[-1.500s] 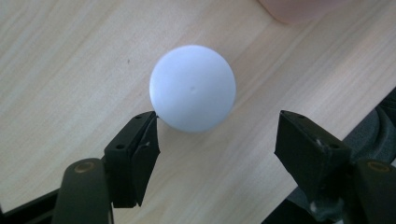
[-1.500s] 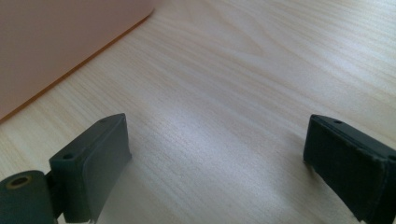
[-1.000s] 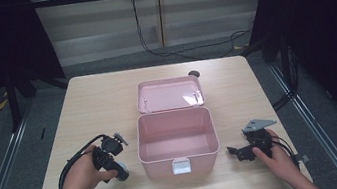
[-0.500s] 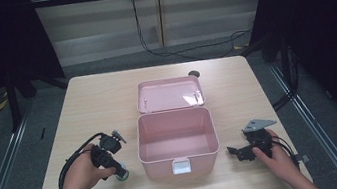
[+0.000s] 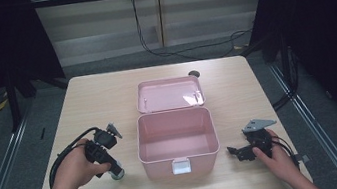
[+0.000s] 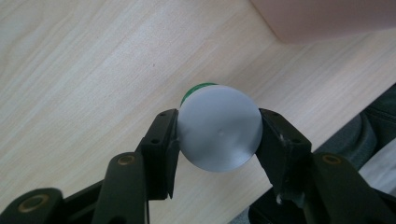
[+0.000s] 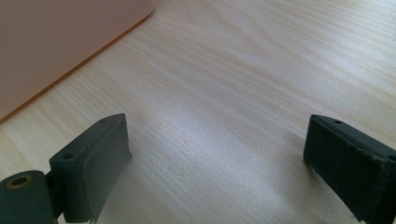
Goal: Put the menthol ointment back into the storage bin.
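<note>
Left gripper point(image 5: 116, 171): held in the person's left hand point(image 5: 73, 167) at the near left of the table, just left of the box; its jaws were clenched on the small bottle, one against each side of the cap, as the left gripper view point(image 6: 218, 135) showed.
Small bottle point(image 6: 219, 127): a round grey-white cap with a green band under it, seen end-on between the left jaws; in the high view point(image 5: 117, 173) it sat at the gripper's tip, low over the wood; whether it touched the table could not be told.
Right gripper point(image 5: 234, 152): in the right hand point(image 5: 278, 158) at the near right, pointing left toward the box; jaws spread wide with nothing but bare wood between them in the right gripper view point(image 7: 217, 163).
Table point(image 5: 102, 104): pale wood grain, cables trailing from both grippers over its near edge.
Pink box point(image 5: 177, 141): near the middle of the table, between the two grippers, inside looked bare, white latch on its near wall.
Lid point(image 5: 170, 94): hinged back flat on the far side of the box.
Dark round object point(image 5: 194, 74): just beyond the lid's far right corner; too small to identify.
</note>
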The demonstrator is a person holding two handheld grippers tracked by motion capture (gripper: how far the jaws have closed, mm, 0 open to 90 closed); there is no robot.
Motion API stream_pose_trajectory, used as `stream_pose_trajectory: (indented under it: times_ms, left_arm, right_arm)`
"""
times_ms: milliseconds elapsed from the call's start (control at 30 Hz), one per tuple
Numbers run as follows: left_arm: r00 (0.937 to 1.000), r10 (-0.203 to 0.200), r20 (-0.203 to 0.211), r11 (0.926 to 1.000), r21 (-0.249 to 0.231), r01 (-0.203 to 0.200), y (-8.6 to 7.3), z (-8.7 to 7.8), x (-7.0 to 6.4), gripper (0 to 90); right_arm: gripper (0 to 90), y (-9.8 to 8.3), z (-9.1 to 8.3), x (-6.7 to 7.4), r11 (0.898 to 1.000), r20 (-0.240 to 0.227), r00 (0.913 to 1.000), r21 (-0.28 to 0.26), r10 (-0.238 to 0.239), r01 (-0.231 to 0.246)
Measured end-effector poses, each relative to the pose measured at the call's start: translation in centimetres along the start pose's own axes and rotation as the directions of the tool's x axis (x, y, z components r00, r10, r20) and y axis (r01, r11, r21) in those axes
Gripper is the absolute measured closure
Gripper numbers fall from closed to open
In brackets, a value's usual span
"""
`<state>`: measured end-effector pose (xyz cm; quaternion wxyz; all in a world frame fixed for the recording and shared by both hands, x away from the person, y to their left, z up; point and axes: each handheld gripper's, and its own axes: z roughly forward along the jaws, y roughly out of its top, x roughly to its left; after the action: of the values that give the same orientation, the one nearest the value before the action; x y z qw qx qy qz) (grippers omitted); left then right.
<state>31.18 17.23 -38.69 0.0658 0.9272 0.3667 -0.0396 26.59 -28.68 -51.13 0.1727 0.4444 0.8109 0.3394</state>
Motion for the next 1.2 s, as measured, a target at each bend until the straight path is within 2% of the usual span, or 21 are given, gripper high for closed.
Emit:
stream_pose_trajectory:
  times_ms: [200, 433, 700, 1200]
  left_arm:
    - [0.9999, -0.017, 0.003, 0.9999, 0.003, 0.017, 0.2, -2.1, -0.2, 50.4]
    - [0.9999, 0.01, 0.001, 1.0, 0.0, -0.01, 1.1, -4.1, -0.6, 50.5]
    - [1.0, 0.004, -0.009, 1.0, -0.005, -0.004, 2.4, -5.9, -1.1, 50.4]
    - [0.998, 0.063, -0.003, 0.9979, -0.013, -0.063, 5.7, -8.8, -3.2, 50.4]
  right_arm:
    - [6.6, 0.0, 0.0, 0.0, 1.0, 0.0, 1.0, 0.0, 0.0, 0.0]
    - [6.6, 0.0, 0.0, 0.0, 1.0, 0.0, 1.0, 0.0, 0.0, 0.0]
    - [6.6, 0.0, 0.0, 0.0, 1.0, 0.001, 1.0, -0.003, -0.001, 0.001]
    - [6.6, 0.0, 0.0, 0.0, 1.0, 0.001, 1.0, -0.002, 0.0, 0.0]
